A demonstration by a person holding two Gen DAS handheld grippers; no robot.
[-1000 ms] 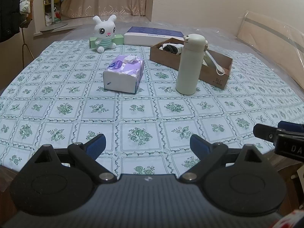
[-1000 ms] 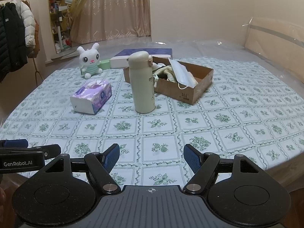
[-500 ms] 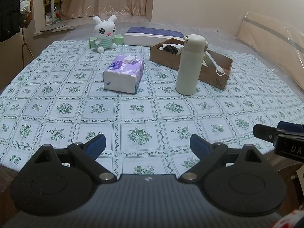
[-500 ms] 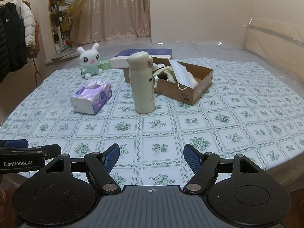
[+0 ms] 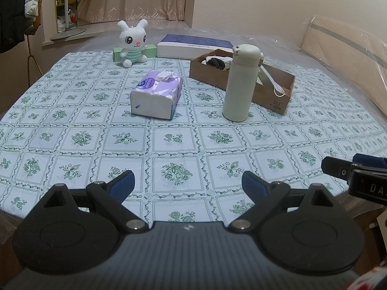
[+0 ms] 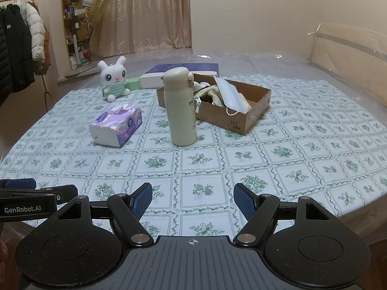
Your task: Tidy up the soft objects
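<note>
A white plush rabbit point(image 5: 133, 42) point(image 6: 113, 79) sits at the far left of the table. A purple tissue pack point(image 5: 156, 96) point(image 6: 116, 124) lies mid-table. A brown cardboard box point(image 5: 275, 91) point(image 6: 251, 111) holds a face mask point(image 6: 229, 95) and cloth items. My left gripper point(image 5: 187, 184) is open and empty above the table's near edge. My right gripper point(image 6: 193, 199) is open and empty there too, to the right of the left one.
A cream thermos bottle point(image 5: 239, 82) point(image 6: 180, 107) stands upright in front of the box. A blue-and-white flat box point(image 5: 193, 46) and a green box point(image 5: 147, 49) lie at the back. The table has a floral cloth point(image 5: 169, 140). Coats hang at left point(image 6: 17, 48).
</note>
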